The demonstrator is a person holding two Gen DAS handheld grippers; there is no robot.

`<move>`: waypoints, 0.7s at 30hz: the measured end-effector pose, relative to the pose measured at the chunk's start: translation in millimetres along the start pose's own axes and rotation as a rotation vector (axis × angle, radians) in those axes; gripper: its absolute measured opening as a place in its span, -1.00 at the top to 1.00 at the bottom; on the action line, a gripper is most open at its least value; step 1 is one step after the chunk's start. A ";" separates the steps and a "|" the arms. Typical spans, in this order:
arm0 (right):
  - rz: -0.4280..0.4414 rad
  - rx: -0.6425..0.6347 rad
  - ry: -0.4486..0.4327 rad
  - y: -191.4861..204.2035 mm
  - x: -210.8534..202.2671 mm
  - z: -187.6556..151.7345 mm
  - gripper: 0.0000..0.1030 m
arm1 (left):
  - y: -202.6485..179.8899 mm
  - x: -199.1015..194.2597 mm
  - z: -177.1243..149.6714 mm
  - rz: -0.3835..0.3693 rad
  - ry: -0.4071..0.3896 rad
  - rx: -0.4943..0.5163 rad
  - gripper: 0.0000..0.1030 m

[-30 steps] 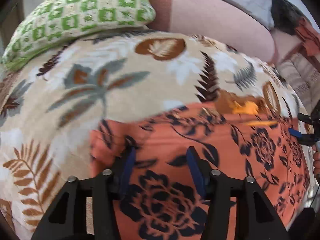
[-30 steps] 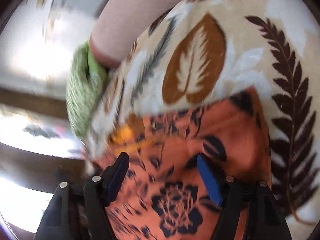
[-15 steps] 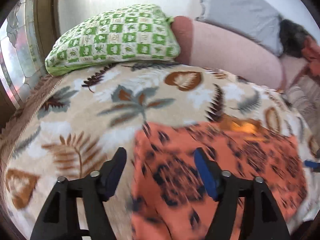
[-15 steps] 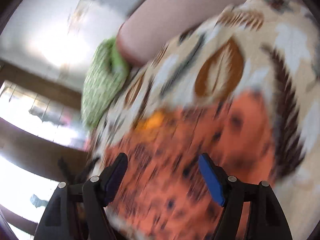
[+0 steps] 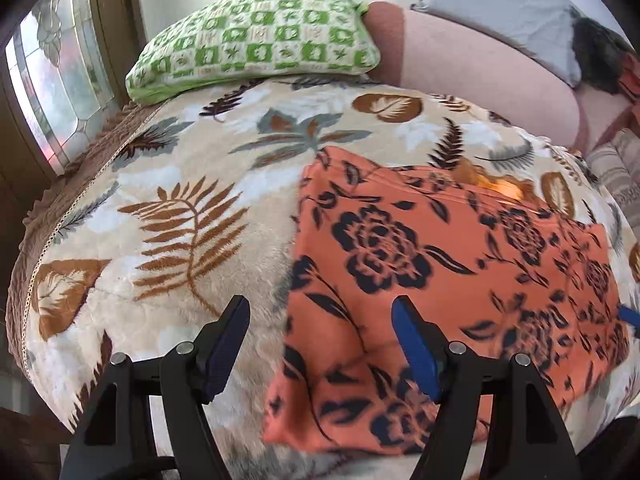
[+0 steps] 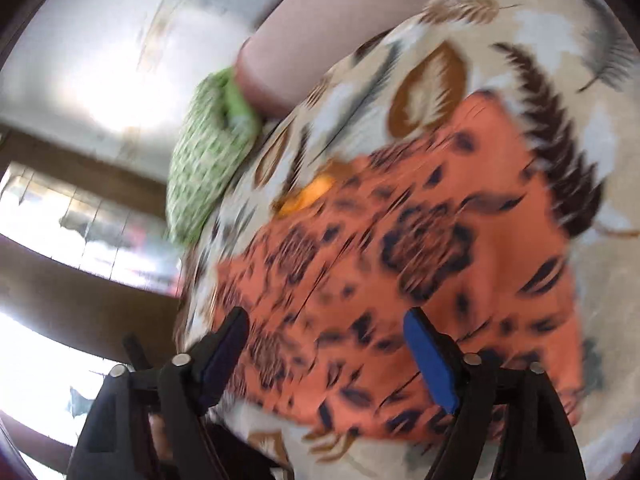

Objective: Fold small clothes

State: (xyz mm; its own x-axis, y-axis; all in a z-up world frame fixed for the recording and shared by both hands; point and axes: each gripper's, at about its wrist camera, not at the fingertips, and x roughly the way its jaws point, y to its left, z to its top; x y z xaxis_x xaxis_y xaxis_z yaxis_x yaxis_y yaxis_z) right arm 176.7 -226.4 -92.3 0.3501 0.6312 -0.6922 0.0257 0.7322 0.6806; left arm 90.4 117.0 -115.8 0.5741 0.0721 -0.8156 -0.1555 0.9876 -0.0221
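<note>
An orange garment with dark flower print (image 5: 440,264) lies flat on a leaf-patterned blanket (image 5: 180,208), with a yellow patch (image 5: 500,188) at its far edge. My left gripper (image 5: 320,344) hovers open above the garment's near left edge, with nothing pressed between its pads. A blue fingertip of the other gripper (image 5: 628,316) peeks in at the garment's right side. In the blurred right wrist view the same garment (image 6: 420,264) fills the middle. My right gripper (image 6: 328,356) hangs over its near part, jaws opening and holding nothing.
A green checked pillow (image 5: 256,40) lies at the head of the bed, beside a pink bolster (image 5: 472,64) and a grey pillow (image 5: 500,4). A window (image 5: 52,92) stands beyond the blanket's brown left edge. Striped fabric (image 5: 616,168) lies at far right.
Both grippers have widened and pulled back and up from the garment. It now lies loose on the blanket, and more of the bed shows in both views.
</note>
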 end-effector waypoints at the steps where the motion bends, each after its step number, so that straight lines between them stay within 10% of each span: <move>1: -0.037 0.010 0.016 -5.8 7.5 -3.6 -0.61 | -2.7 -3.5 -3.8 -0.005 0.003 0.000 -0.43; 5: -0.133 0.146 0.003 -33.0 11.7 -10.5 -0.61 | -10.8 -17.0 -10.5 -0.017 0.005 0.004 -0.44; 12: -0.136 -0.077 -0.072 33.8 -1.7 17.5 -0.61 | -23.9 -15.8 -7.7 -0.036 0.002 0.018 -0.44; 21: -0.097 0.064 0.023 0.0 106.8 71.9 -0.64 | -28.4 9.5 -11.8 -0.035 0.069 0.010 -0.44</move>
State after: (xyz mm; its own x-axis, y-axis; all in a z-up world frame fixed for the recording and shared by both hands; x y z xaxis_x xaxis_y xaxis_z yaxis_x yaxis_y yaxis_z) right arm 281.4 -177.4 -148.9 0.3215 0.5642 -0.7604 0.1180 0.7729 0.6234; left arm 90.8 88.0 -129.8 0.5224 0.0278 -0.8522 -0.1277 0.9907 -0.0460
